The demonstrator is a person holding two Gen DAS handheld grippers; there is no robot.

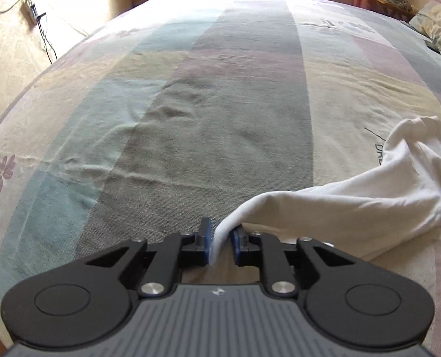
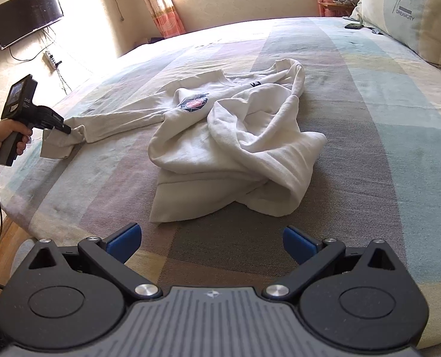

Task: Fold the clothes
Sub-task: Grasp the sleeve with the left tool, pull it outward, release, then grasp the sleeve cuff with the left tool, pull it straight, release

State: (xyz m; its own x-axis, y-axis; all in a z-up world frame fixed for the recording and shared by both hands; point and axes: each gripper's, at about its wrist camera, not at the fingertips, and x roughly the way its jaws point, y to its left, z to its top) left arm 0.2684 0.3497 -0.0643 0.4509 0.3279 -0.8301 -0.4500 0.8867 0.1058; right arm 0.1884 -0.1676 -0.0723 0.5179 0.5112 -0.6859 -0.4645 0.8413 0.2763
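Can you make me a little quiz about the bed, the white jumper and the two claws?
1. True or false: the right claw is squeezing the white sweatshirt.
2. What lies on the bed beside the pillow? A) a book B) a dark phone C) a cup
3. Which part of the sweatshirt sits between the pads of the left claw?

Key: 1 false, it is open and empty. 2 B. 3 the sleeve cuff.

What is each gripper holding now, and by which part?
The right gripper is open and empty. The sleeve cuff of the white sweatshirt lies inside the left gripper, whose jaws stand apart; it seems unclamped.
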